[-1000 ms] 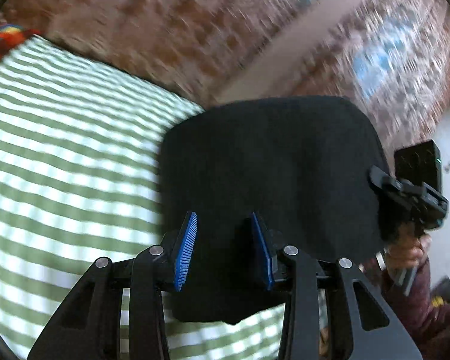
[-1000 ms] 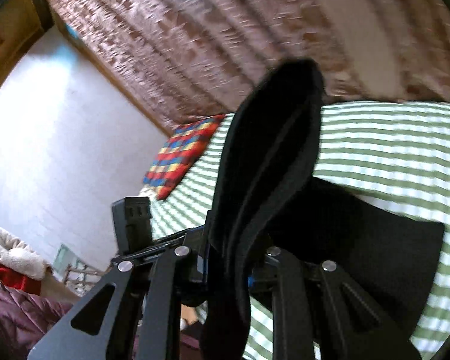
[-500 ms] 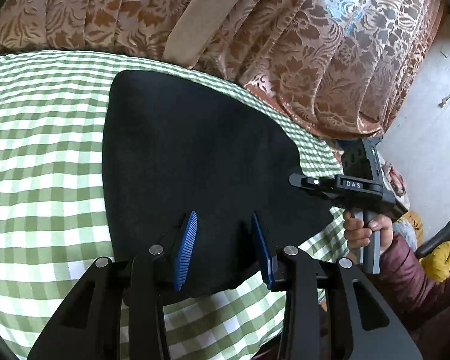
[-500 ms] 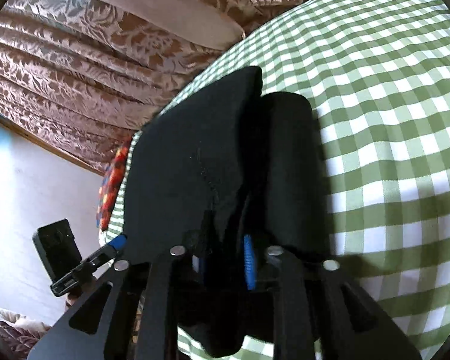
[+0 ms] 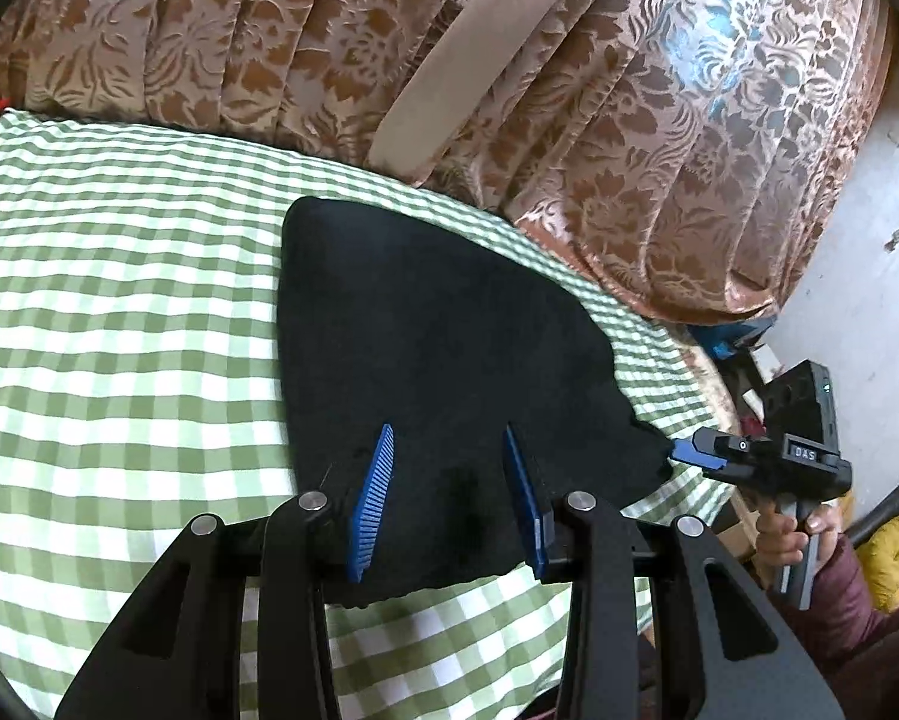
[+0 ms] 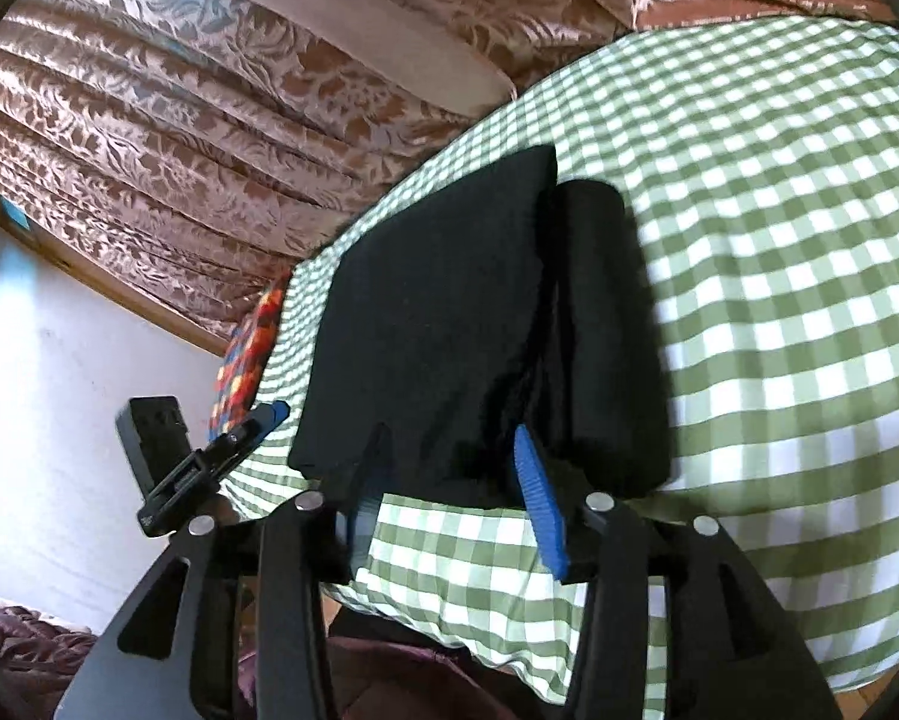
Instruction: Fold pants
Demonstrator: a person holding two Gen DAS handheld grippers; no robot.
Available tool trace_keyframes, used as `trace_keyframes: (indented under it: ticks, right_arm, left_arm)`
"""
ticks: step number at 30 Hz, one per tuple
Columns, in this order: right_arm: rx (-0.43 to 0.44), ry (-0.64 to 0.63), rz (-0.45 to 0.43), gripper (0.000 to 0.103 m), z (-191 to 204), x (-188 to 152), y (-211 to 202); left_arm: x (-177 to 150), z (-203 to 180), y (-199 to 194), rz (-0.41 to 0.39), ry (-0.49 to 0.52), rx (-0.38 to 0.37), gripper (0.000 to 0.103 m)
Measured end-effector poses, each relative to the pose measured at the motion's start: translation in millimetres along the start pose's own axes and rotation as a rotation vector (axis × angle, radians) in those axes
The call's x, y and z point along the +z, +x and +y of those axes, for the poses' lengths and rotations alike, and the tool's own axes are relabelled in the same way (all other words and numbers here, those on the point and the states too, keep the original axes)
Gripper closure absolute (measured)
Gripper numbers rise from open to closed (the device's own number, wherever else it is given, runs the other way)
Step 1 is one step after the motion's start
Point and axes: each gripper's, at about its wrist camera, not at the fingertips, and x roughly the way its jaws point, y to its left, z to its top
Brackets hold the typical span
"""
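Observation:
The black pants (image 5: 437,360) lie folded on the green checked bed cover (image 5: 119,312). In the right wrist view the pants (image 6: 449,330) show as stacked layers near the bed's front edge. My left gripper (image 5: 449,492) is open and empty, its blue pads over the near edge of the pants. My right gripper (image 6: 449,480) is open and empty at the pants' near edge. It also shows in the left wrist view (image 5: 689,450), at the pants' right corner. The left gripper shows in the right wrist view (image 6: 269,414), beside the pants.
Brown floral curtains (image 5: 569,90) hang behind the bed. A colourful patterned cushion (image 6: 245,354) lies at the far end of the bed. The bed edge (image 6: 449,618) drops off just below my right gripper. A white wall (image 6: 47,390) stands to the left.
The right gripper lowered the folded pants layer onto the bed, opened and let go. The left gripper stayed open and drew back a little.

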Motion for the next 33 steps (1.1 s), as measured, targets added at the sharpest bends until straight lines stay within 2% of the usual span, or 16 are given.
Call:
trace_keyframes:
  ticks: [1, 2, 4, 8, 10, 11, 12, 15, 18, 19, 20, 21, 23, 25, 29, 33]
  right_arm:
    - [-0.02, -0.006, 0.005, 0.075, 1, 0, 6]
    - [-0.065, -0.028, 0.009, 0.096, 3, 1, 13]
    - [-0.117, -0.066, 0.006, 0.097, 9, 0, 14]
    - [-0.164, -0.137, -0.034, 0.097, 16, -4, -8]
    - [-0.267, -0.14, -0.011, 0.098, 2, -10, 0]
    - [-0.282, -0.124, 0.005, 0.098, -7, -12, 8]
    - [-0.275, -0.107, 0.013, 0.098, -18, -15, 17]
    - [-0.253, -0.097, 0.003, 0.097, -21, -16, 16]
    - [-0.253, -0.136, 0.016, 0.091, -10, -11, 9]
    - [-0.253, -0.144, 0.004, 0.081, -6, -8, 4]
    - [-0.26, -0.152, -0.021, 0.065, 0, -5, 0]
    - [-0.256, -0.16, -0.053, 0.062, 7, 1, -3]
    - [-0.242, -0.185, -0.094, 0.062, 19, 12, -4]
    - [-0.237, -0.208, -0.122, 0.062, 33, 27, 5]
    - [-0.238, -0.232, -0.124, 0.052, 56, 49, 38]
    - [-0.277, -0.211, -0.119, 0.05, 56, 67, 68]
  left_arm:
    - [-1, -2, 2, 0.008, 0.008, 0.004, 0.067]
    - [-2, -6, 5, 0.015, 0.023, 0.01, 0.067]
    - [-4, -11, 6, 0.014, 0.049, 0.023, 0.067]
    - [-5, -22, -3, -0.008, 0.1, 0.002, 0.067]
    - [-10, -23, 5, 0.034, 0.11, 0.009, 0.067]
    - [-15, -21, 12, 0.065, 0.105, 0.004, 0.067]
    - [-22, -20, 22, 0.1, 0.103, 0.008, 0.067]
    - [-27, -26, 25, 0.081, 0.121, 0.044, 0.067]
    - [-20, -26, 17, 0.06, 0.103, 0.046, 0.067]
    - [-17, -26, 14, 0.053, 0.109, 0.056, 0.067]
    - [-14, -27, 11, 0.04, 0.118, 0.076, 0.067]
    - [-11, -28, 8, 0.024, 0.124, 0.093, 0.067]
    - [-4, -29, 4, -0.001, 0.129, 0.115, 0.067]
    - [1, -30, 2, -0.022, 0.146, 0.177, 0.067]
    - [13, -31, 7, -0.037, 0.163, 0.265, 0.067]
    - [21, -29, 14, -0.041, 0.158, 0.324, 0.067]
